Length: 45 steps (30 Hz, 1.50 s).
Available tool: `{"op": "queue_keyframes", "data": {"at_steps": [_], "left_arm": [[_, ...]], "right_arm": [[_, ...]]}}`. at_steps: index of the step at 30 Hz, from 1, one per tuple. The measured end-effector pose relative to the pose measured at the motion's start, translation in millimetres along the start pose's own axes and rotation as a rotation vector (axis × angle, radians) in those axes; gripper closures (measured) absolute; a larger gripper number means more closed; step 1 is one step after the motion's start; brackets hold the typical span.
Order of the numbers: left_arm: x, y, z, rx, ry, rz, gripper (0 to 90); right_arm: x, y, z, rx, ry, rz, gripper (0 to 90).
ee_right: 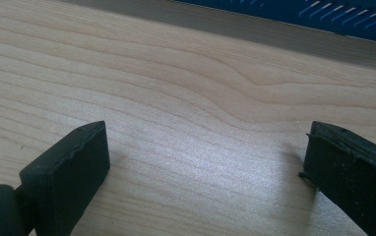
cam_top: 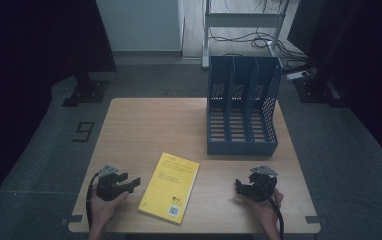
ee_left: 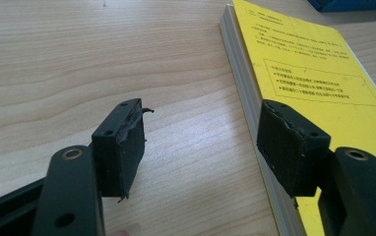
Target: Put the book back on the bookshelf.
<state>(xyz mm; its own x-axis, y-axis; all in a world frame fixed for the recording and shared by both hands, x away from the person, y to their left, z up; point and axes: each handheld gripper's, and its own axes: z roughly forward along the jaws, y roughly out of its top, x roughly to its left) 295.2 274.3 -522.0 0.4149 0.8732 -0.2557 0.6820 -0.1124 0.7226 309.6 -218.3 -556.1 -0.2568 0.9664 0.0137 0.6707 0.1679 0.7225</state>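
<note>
We are holding the left tongs [cam_top: 133, 183] low over the wooden counter [cam_top: 144, 125], near its front-left corner, with the jaws spread wide and nothing between them. In the left gripper view, one pad [ee_left: 122, 147] is hanging over bare wood, while the other is sitting just at the edge of the yellow book [cam_top: 170, 186], whose page block is facing us; we cannot tell whether that pad is touching the cover.

The yellow book is lying flat and closed near the front edge of the counter, between our two hands, slightly turned so its long side is leaning to the right. Black print and a boxed block of text are showing on its cover, too small to read.

We are holding the right tongs [cam_top: 239, 187] near the front-right part of the counter, well apart from the book, with the jaws released and wide. In the right gripper view, both pads are hovering over bare wood grain with nothing between them.

The blue file rack [cam_top: 242, 105] is standing upright at the back right of the counter, open toward us. Its dividers are splitting it into three tall compartments with perforated walls and slotted floors, and we are seeing nothing in any of the three. Its lower edge is running across the top of the right gripper view.
</note>
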Motion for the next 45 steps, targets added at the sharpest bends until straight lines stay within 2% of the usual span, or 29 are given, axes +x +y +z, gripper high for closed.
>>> {"op": "queue_keyframes", "data": {"at_steps": [7, 12, 17, 25, 28, 31, 39, 45], "left_arm": [[-2.6, 0.0, -4.2, -0.020, -0.007, -0.010, 34.5], [-6.5, -2.0, 2.1, 0.003, -0.019, 0.001, 33.7], [-7.0, -1.2, 3.0, 0.000, -0.021, 0.001, 33.4], [-6.1, -3.5, 9.3, 0.027, -0.009, 0.000, 33.3], [-6.5, -3.6, 8.8, 0.025, -0.012, 0.001, 33.3], [-5.7, -2.1, 7.7, 0.012, -0.036, -0.009, 33.2], [-5.4, -0.4, 11.8, 0.022, -0.036, -0.002, 33.2], [-10.6, 0.9, 12.1, 0.020, -0.042, 0.009, 33.3]], "right_arm": [[-0.9, 2.5, 2.5, -0.003, -0.006, 0.008, 4.7], [-2.8, 1.5, 0.6, -0.016, -0.015, 0.017, 9.3], [-2.7, 1.1, 0.1, -0.016, -0.021, 0.020, 9.7], [-2.6, 1.2, 0.2, -0.017, -0.023, 0.021, 9.9], [-2.2, 0.9, 0.0, -0.018, -0.027, 0.026, 10.1], [-1.6, 0.8, -0.3, -0.018, -0.029, 0.030, 10.5], [-0.7, -0.8, -2.3, -0.023, -0.017, 0.016, 12.9], [-0.5, -2.9, -4.6, -0.028, -0.001, 0.003, 14.8]]}}
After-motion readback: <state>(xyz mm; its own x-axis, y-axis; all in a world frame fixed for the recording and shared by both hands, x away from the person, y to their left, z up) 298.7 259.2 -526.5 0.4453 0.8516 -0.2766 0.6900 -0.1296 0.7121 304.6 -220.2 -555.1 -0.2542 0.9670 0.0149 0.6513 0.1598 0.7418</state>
